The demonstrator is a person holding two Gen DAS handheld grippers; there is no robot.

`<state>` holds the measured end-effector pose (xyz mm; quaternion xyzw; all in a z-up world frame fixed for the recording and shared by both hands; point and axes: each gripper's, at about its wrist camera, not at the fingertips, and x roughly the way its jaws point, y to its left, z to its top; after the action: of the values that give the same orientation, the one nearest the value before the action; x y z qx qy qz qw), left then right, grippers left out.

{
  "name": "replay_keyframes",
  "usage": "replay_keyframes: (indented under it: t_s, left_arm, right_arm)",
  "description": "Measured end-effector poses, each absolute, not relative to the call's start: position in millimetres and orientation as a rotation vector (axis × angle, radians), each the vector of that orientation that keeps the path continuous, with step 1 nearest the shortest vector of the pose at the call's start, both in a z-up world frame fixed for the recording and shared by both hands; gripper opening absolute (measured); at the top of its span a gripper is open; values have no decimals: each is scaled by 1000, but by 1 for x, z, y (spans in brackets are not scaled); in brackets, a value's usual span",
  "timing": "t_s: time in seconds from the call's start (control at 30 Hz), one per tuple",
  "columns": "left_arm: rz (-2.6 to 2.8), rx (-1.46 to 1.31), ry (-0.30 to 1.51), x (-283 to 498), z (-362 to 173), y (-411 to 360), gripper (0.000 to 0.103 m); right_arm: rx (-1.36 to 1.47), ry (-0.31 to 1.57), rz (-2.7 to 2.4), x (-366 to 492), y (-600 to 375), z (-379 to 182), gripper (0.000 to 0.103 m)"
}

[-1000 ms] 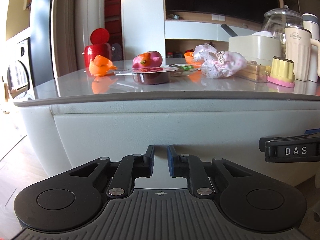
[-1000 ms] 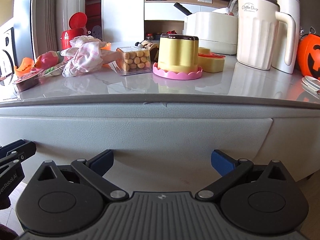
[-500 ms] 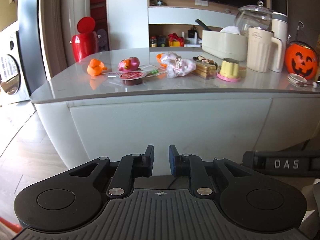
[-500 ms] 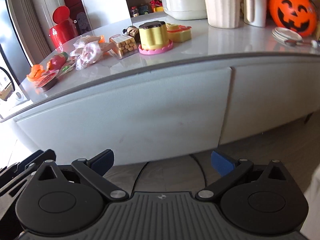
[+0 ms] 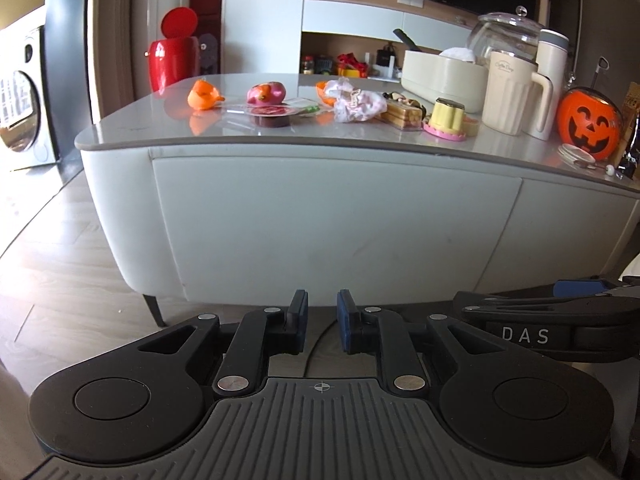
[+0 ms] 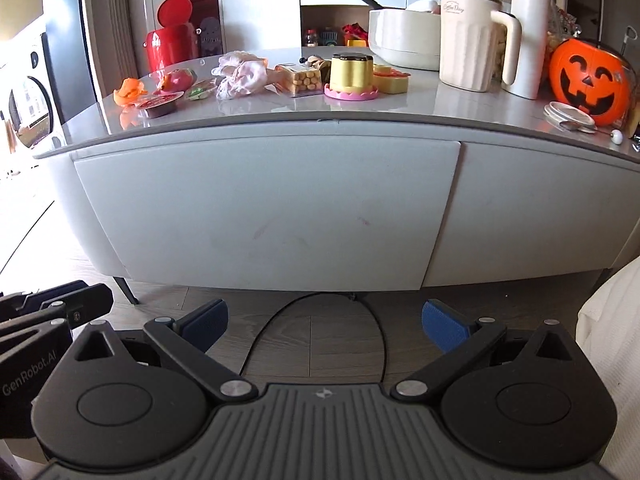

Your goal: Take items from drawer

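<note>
The pale grey cabinet has its wide drawer front (image 5: 332,220) (image 6: 260,208) closed flush, and a second front (image 6: 540,216) to the right of it is closed too. Both grippers hang low over the floor, well back from the cabinet. My left gripper (image 5: 322,312) is shut, with only a thin slit between its fingers and nothing in them. My right gripper (image 6: 324,320) is open wide and empty. Each gripper's body shows at the edge of the other's view. On the countertop (image 6: 400,108) lie a pink cloth bundle (image 6: 240,74), a box of biscuits (image 6: 302,80) and a yellow pudding mould (image 6: 351,74).
Also on the countertop are an orange toy (image 5: 203,95), a pink toy (image 5: 266,94), a cream jug (image 6: 470,40), a white tub (image 6: 404,44) and a pumpkin bucket (image 6: 586,80). A black cable (image 6: 256,344) loops on the wooden floor. A red bin (image 5: 172,58) stands behind.
Both grippers have drawn back and away from the cabinet, so the whole drawer front and the floor are now in view. Neither gripper's opening has changed.
</note>
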<state>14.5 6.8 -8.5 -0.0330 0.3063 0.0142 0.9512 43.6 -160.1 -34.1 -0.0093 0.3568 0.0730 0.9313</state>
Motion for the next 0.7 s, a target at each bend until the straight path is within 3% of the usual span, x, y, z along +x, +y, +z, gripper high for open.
replay_keyframes:
  t_s: [0.7]
  left_arm:
    - [13, -72, 613, 14, -8, 6, 18]
  right_arm:
    - [-31, 708, 161, 38, -157, -31, 103]
